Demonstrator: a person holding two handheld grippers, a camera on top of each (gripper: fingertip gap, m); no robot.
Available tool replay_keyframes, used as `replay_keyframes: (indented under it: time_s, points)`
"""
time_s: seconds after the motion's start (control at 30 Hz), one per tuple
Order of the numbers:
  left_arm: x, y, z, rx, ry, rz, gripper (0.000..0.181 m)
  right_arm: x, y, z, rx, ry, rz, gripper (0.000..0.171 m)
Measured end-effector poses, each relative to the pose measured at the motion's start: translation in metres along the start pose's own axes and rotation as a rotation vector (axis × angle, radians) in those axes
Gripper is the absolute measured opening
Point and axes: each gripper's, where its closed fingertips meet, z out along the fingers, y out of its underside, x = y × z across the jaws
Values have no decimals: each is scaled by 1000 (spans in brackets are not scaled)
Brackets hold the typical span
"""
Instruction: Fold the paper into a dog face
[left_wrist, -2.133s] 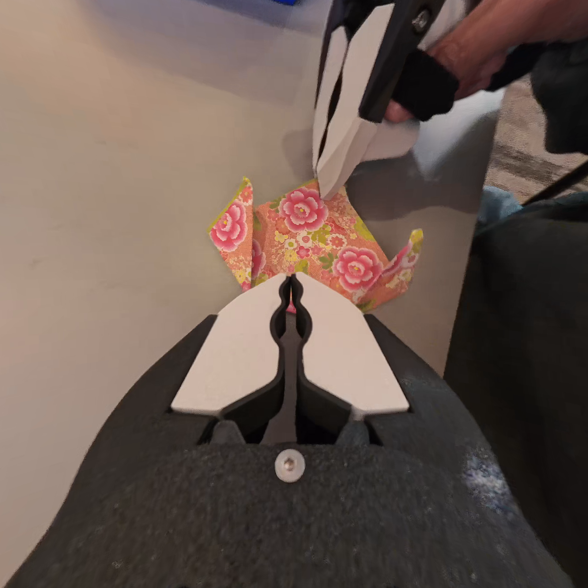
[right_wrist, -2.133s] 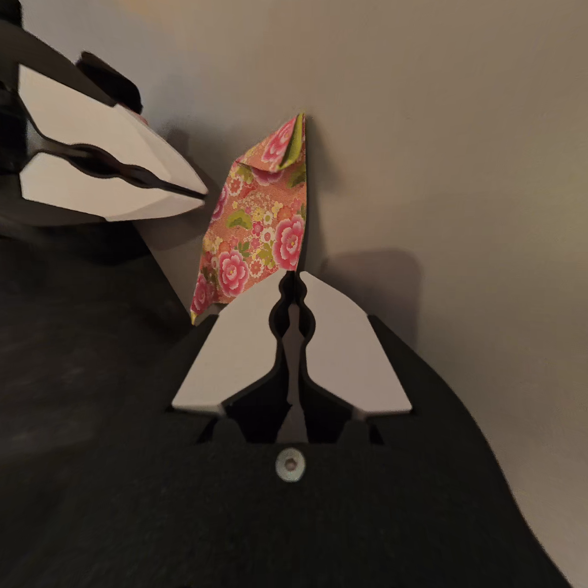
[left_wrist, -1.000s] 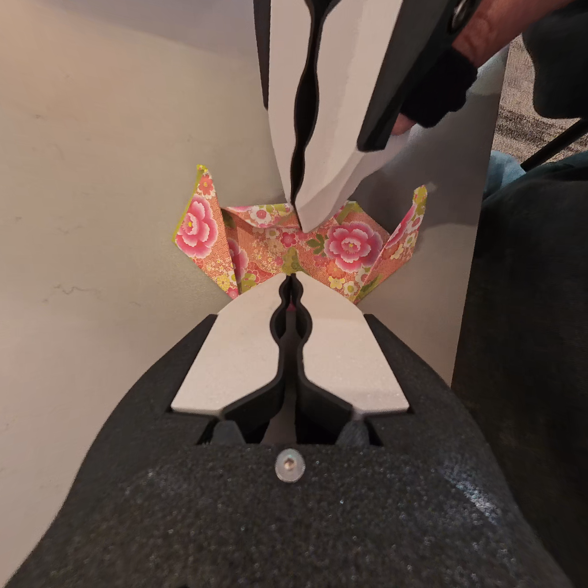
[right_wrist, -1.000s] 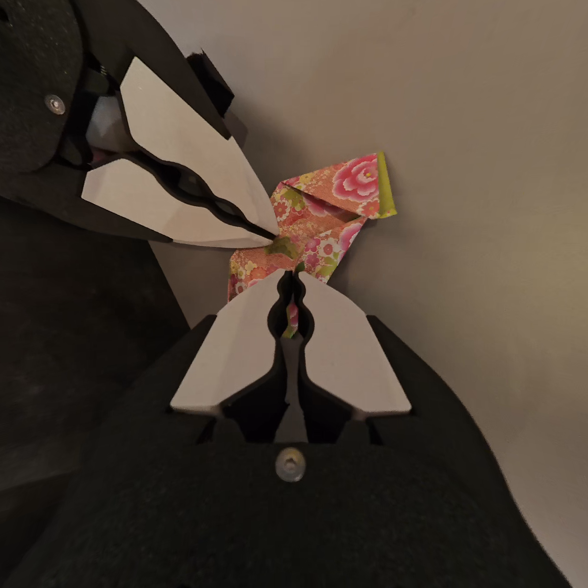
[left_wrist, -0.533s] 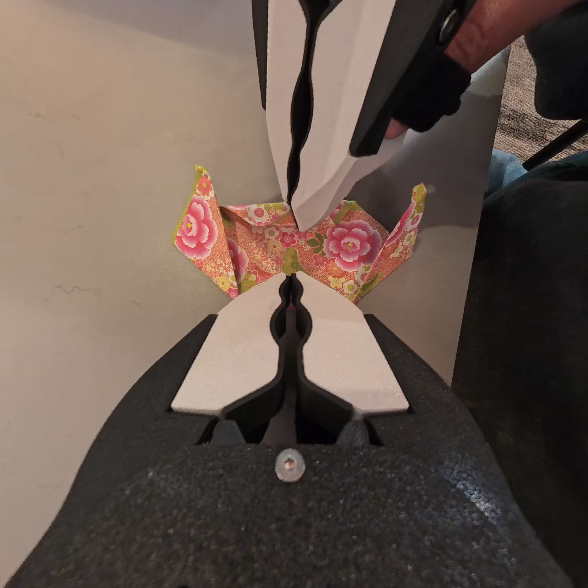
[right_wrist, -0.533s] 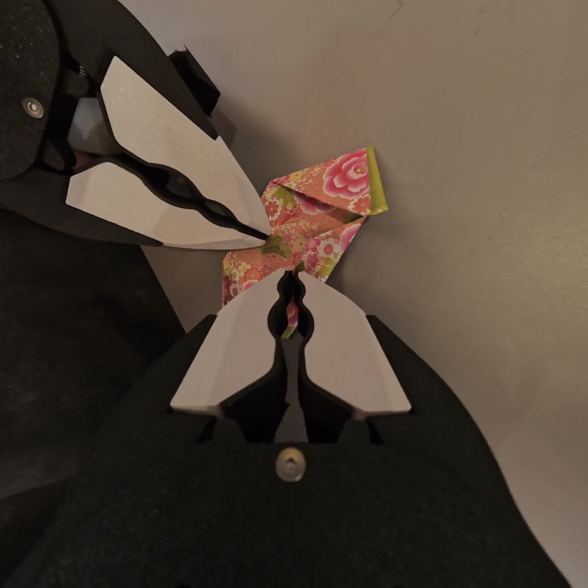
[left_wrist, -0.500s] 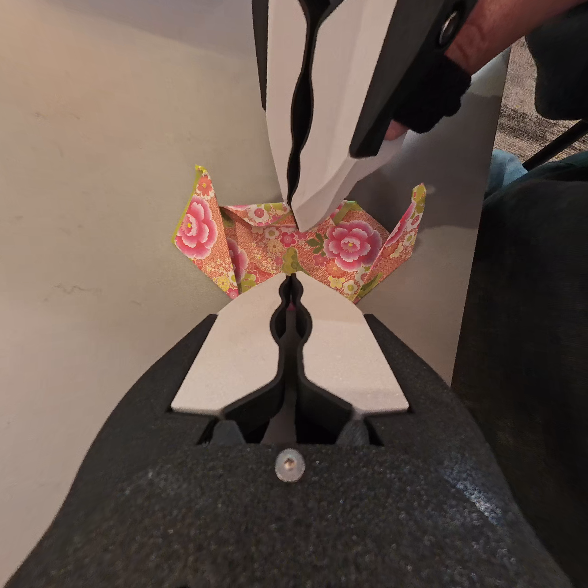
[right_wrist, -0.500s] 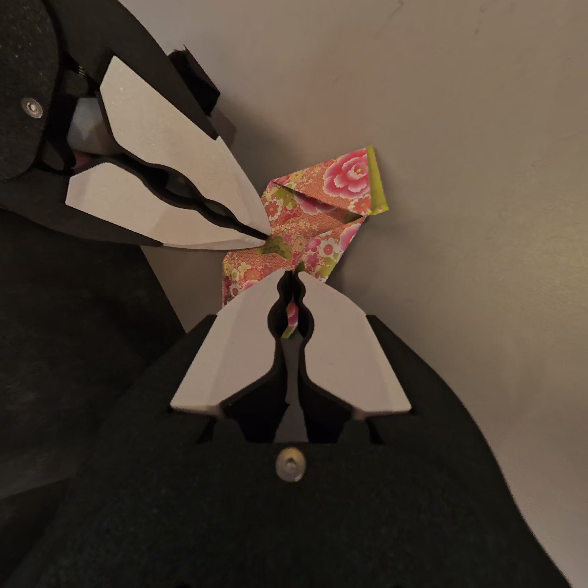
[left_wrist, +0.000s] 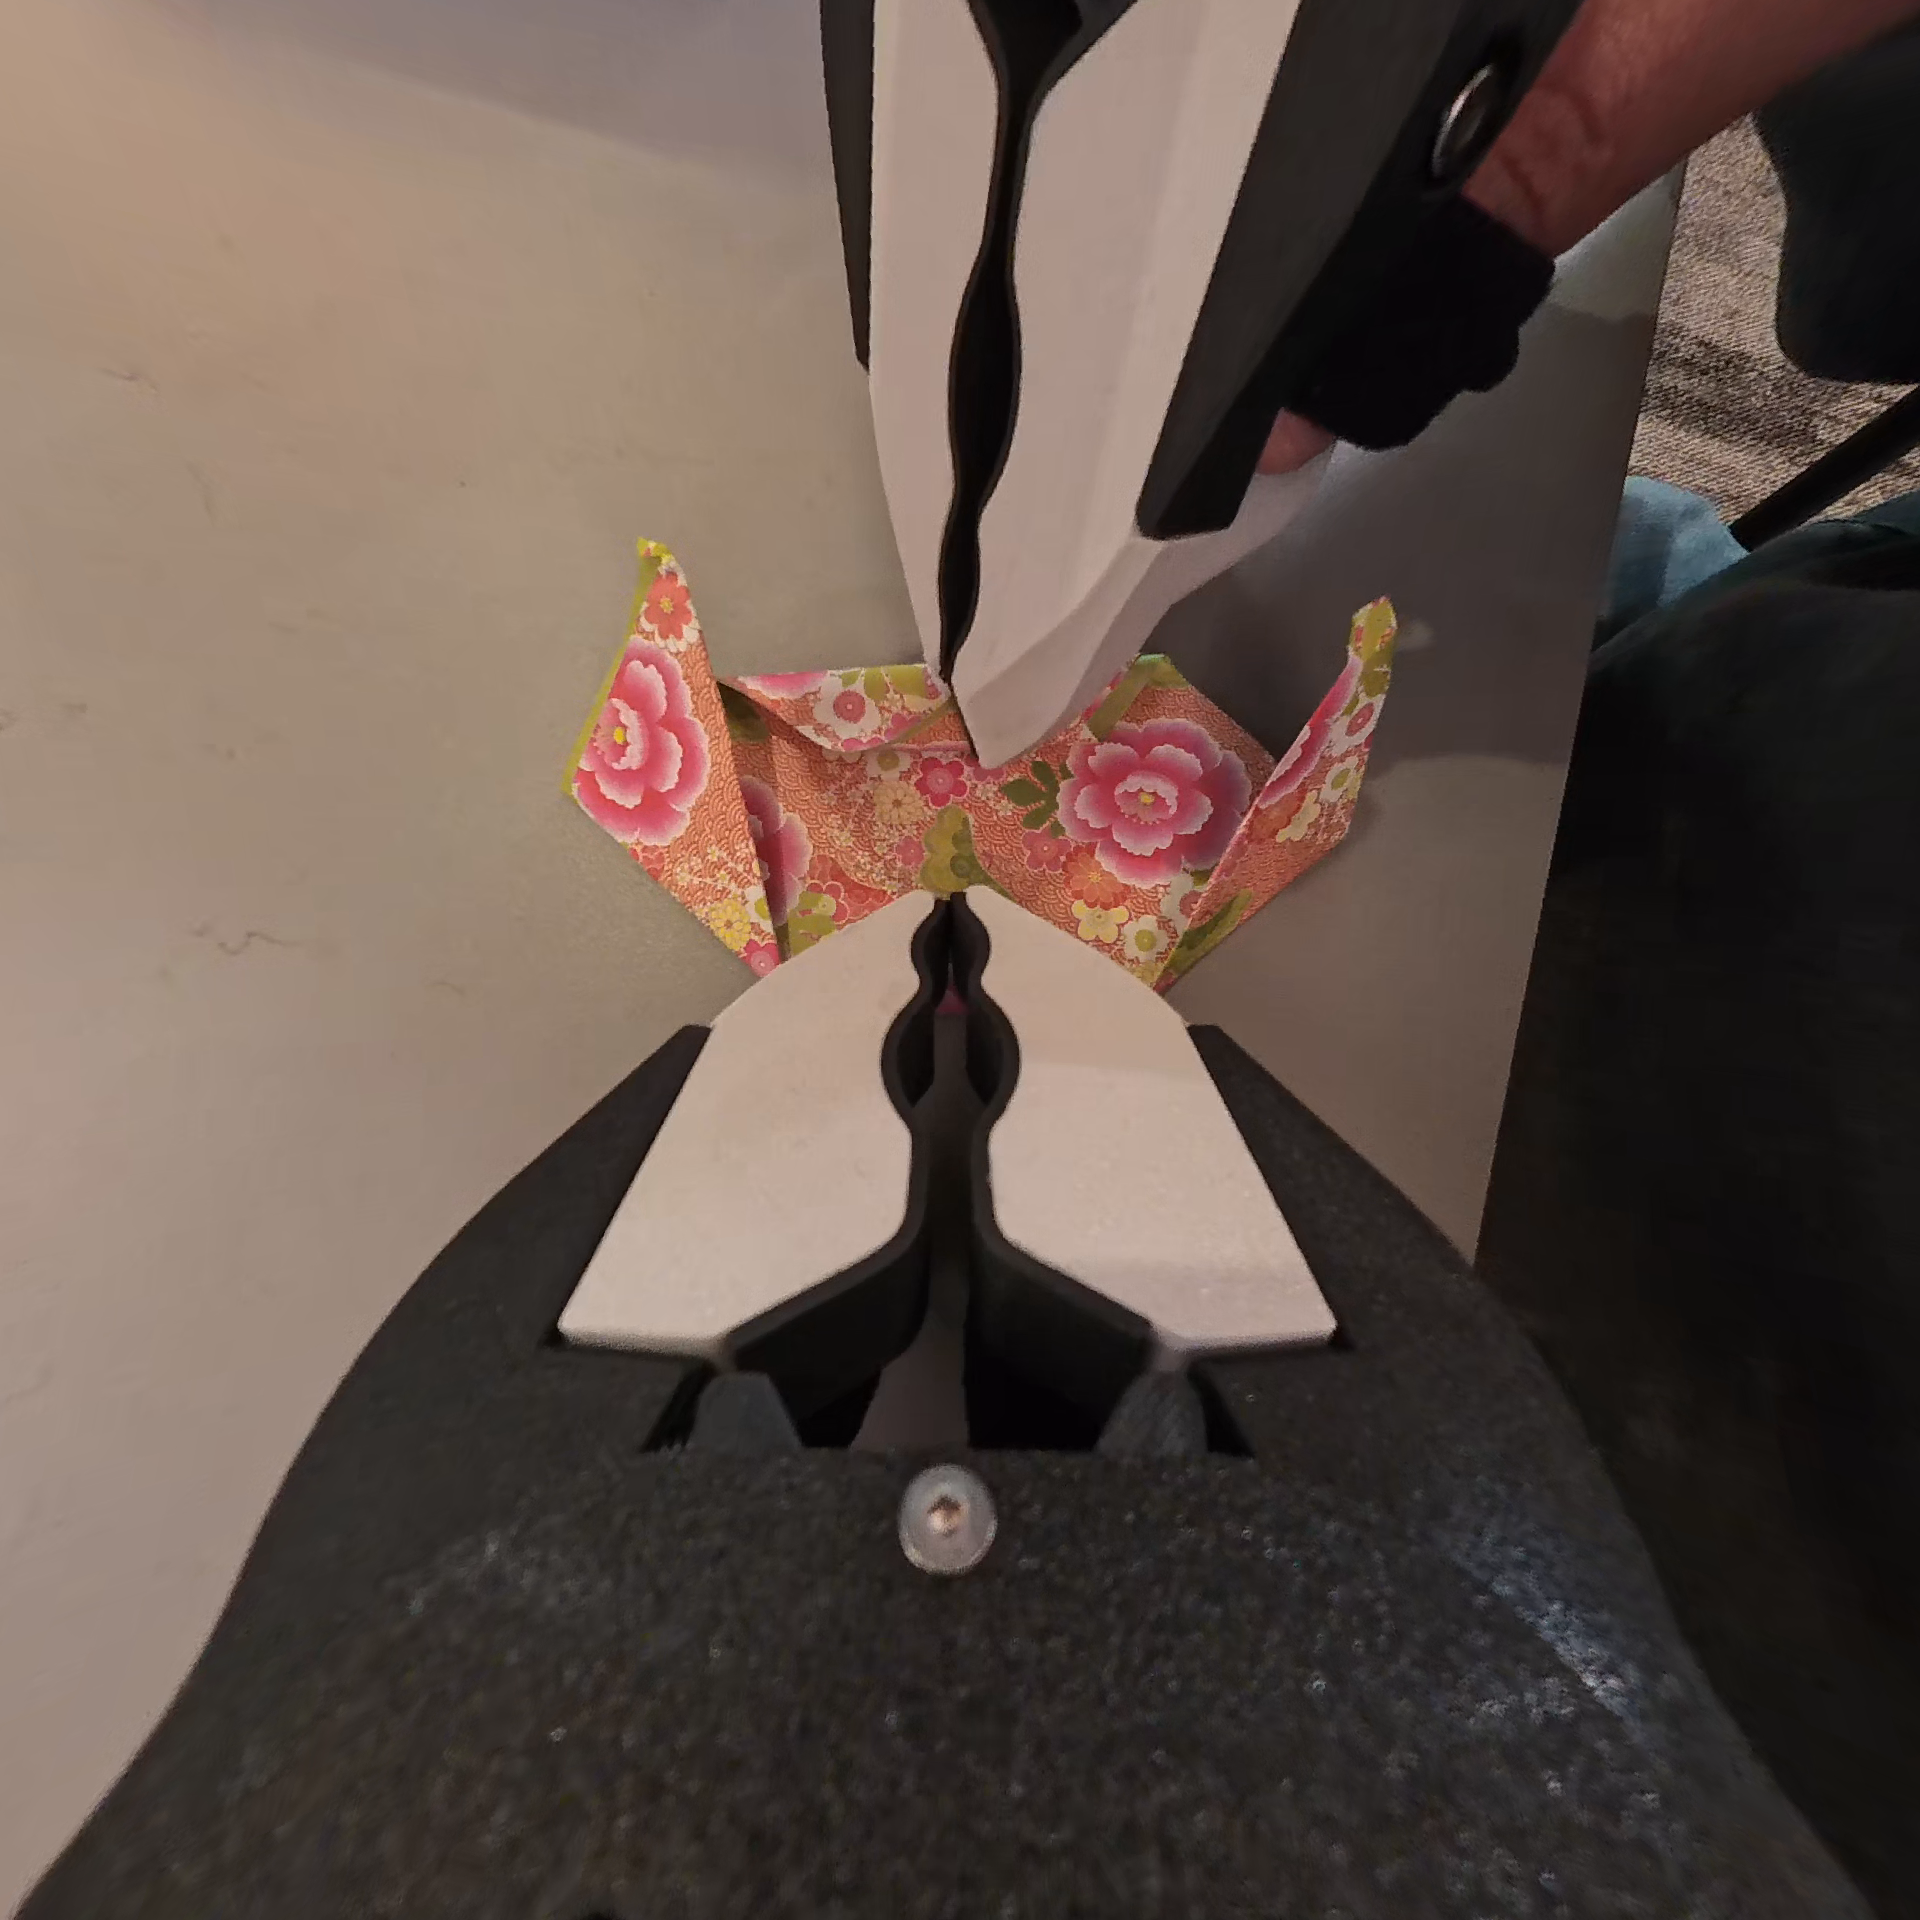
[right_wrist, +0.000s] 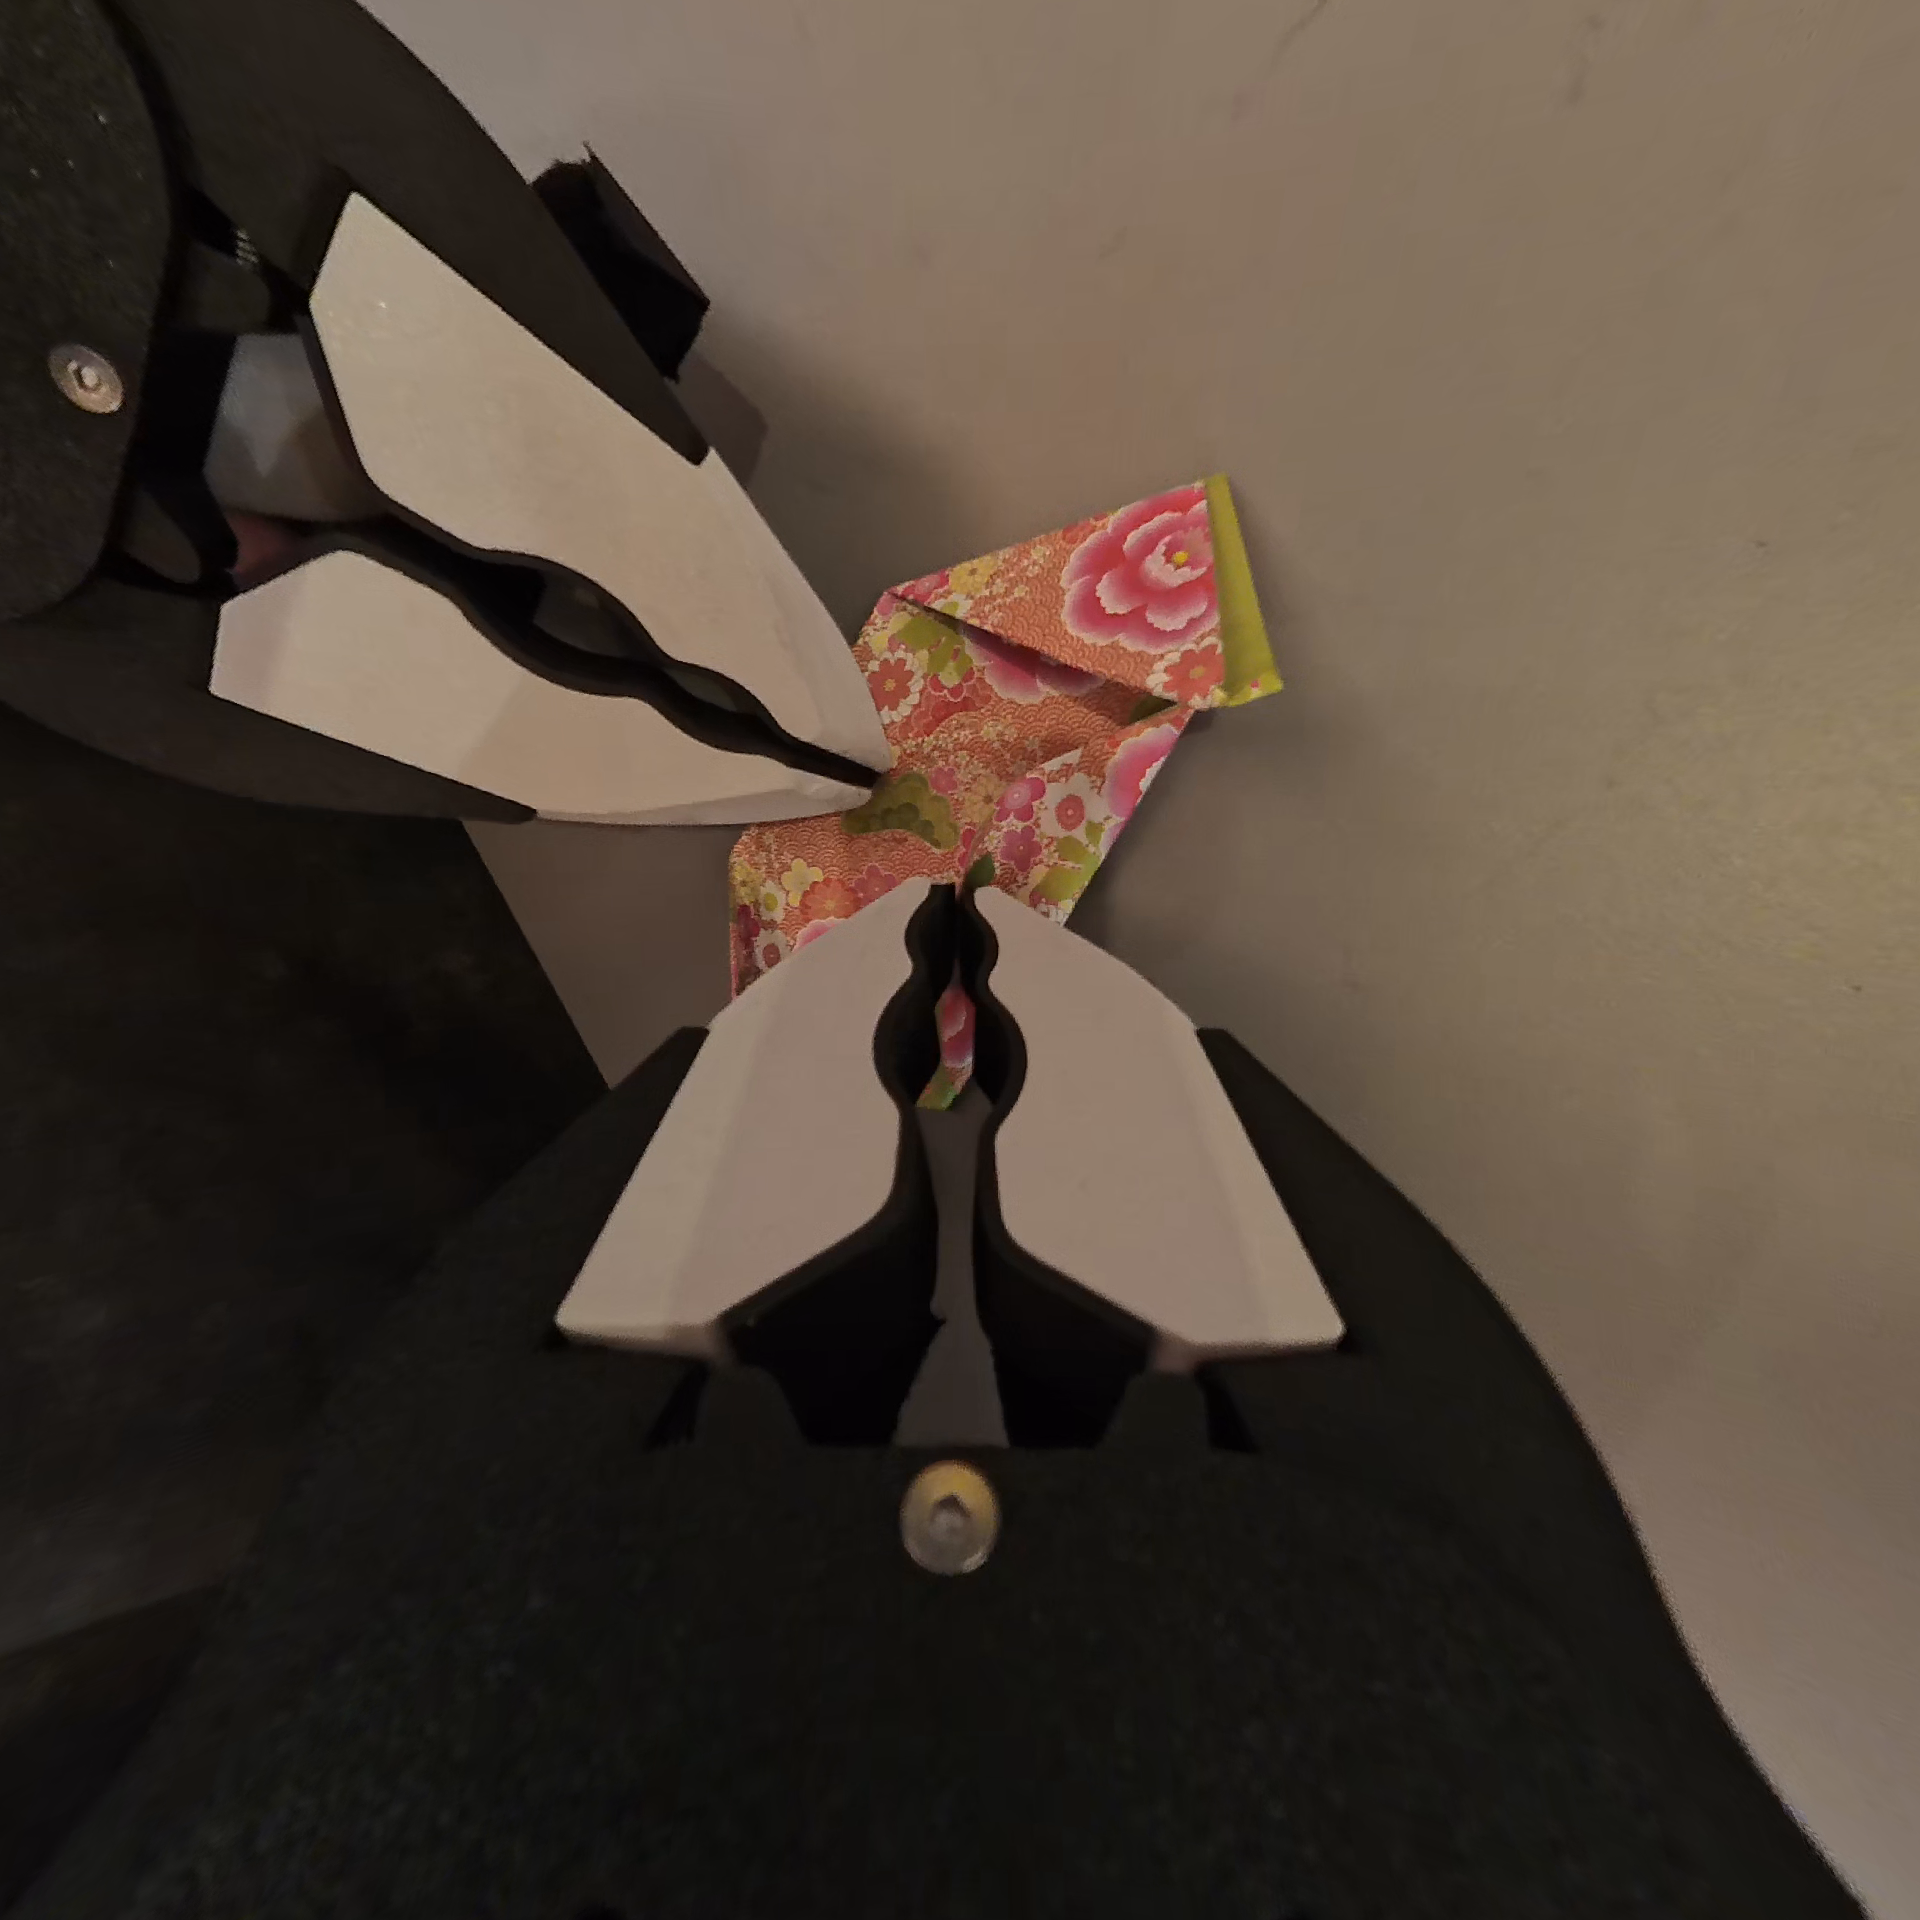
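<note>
The folded floral paper (left_wrist: 1049, 831), pink and orange with a green back, lies on the pale table with its two ear flaps standing up at left and right. My left gripper (left_wrist: 951, 914) is shut on the paper's near point. My right gripper (left_wrist: 961, 686) comes down from above and is shut on the small flap at the paper's far edge. In the right wrist view the right gripper (right_wrist: 954, 899) has a strip of the paper (right_wrist: 997, 707) between its fingers, and the left gripper (right_wrist: 868, 781) pinches the paper from the upper left.
The table (left_wrist: 312, 727) ends at an edge on the right (left_wrist: 1558, 883), close to the paper. Beyond the edge are the person's dark clothing (left_wrist: 1714, 1143) and a gloved hand (left_wrist: 1423, 343) on the right gripper. The grippers are tip to tip, or close to it.
Almost nothing has changed. Both grippers keep their hold on the paper. The right gripper has shifted and tilted very slightly, and the paper has barely moved.
</note>
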Motion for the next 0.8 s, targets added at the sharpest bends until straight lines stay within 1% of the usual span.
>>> replay_keyframes:
  time_s: [0.4, 0.57, 0.8]
  points:
    - [0, 0, 0, -5, -9, 2, 0, -2, 0, 1, 9, 15, -21, 6]
    - [0, 0, 0, -4, -7, -1, 0, -7, -2, 3, 23, 12, -43, 15]
    - [0, 0, 0, -2, -7, -3, 0, -9, -3, 4, 52, 20, -51, 17]
